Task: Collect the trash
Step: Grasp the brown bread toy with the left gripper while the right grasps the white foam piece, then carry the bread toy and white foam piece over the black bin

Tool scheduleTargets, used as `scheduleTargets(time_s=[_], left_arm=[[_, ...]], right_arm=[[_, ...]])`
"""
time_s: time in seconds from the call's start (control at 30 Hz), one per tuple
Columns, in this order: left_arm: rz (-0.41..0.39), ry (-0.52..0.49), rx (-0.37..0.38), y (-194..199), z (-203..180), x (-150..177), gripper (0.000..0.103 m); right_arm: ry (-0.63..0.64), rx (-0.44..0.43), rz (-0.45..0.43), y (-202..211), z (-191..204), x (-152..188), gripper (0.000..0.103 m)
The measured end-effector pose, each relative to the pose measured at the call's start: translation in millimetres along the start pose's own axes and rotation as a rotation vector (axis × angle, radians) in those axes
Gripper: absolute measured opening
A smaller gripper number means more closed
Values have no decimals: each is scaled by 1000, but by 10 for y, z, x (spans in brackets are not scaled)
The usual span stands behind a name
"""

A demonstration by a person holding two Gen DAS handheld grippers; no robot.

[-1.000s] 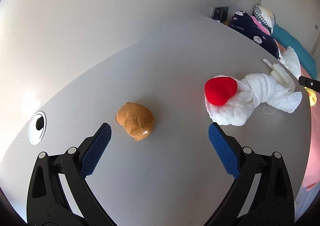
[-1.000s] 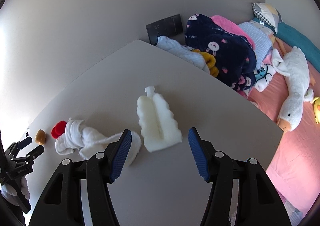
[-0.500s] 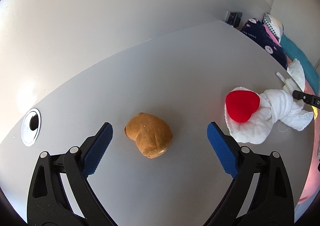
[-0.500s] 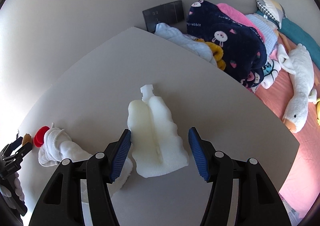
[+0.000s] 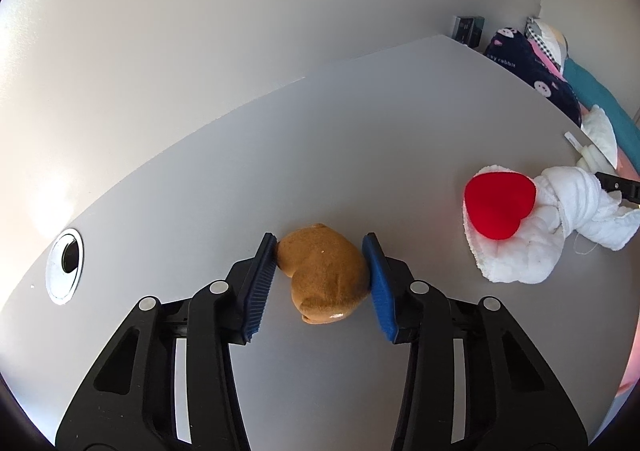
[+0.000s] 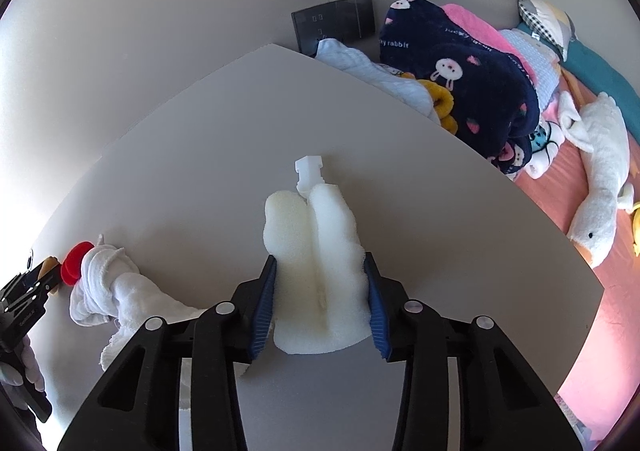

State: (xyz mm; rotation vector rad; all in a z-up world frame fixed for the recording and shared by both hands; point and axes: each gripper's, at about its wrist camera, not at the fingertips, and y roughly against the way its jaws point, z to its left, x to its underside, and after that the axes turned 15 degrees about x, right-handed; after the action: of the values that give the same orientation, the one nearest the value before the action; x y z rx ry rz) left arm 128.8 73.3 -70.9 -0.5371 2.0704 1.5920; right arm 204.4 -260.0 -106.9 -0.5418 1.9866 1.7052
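A brown rounded lump (image 5: 324, 279) lies on the grey table (image 5: 360, 131). My left gripper (image 5: 320, 243) has it between its blue pads; the jaws are closing and both pads touch its sides. In the right wrist view, a white foam piece (image 6: 316, 251) with a small neck at its far end lies on the table (image 6: 440, 211). My right gripper (image 6: 319, 259) straddles its near half, jaws closing, with both pads against the foam. A rolled white towel (image 5: 560, 211) carrying a red heart (image 5: 498, 205) lies between the two grippers.
A round cable hole (image 5: 64, 269) sits at the table's left. Past the table's right edge is a bed with a navy blanket (image 6: 460, 79), other bedding and a white goose plush (image 6: 596, 179). A dark panel (image 6: 334, 23) leans on the wall.
Both grippers came closer to the table and their jaws narrowed: the left from wide apart onto the brown lump, the right onto the foam piece.
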Motion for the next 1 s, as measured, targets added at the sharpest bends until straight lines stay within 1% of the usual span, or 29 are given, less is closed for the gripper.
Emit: scheduleTargets(time_s=[0.13, 0.23, 0.3, 0.5, 0.7, 1.0], left_arm=[[3, -1, 1, 5, -13, 4, 44], [-2, -5, 7, 26, -45, 7, 44], [-8, -4, 13, 37, -72, 3, 44], [-13, -15, 38, 74, -196, 25, 44], [-21, -54, 70, 152, -388, 28, 44], [-27, -118, 123, 285, -709, 33, 44]], right_arm=[[-21, -10, -18, 80, -64, -4, 27], [-18, -4, -29, 147, -93, 15, 21], [-11, 4, -39, 195, -106, 40, 20], [-18, 17, -71, 405, -217, 126, 18], [-35, 22, -91, 603, -356, 198, 17], [-80, 31, -110, 883, -534, 392, 17]])
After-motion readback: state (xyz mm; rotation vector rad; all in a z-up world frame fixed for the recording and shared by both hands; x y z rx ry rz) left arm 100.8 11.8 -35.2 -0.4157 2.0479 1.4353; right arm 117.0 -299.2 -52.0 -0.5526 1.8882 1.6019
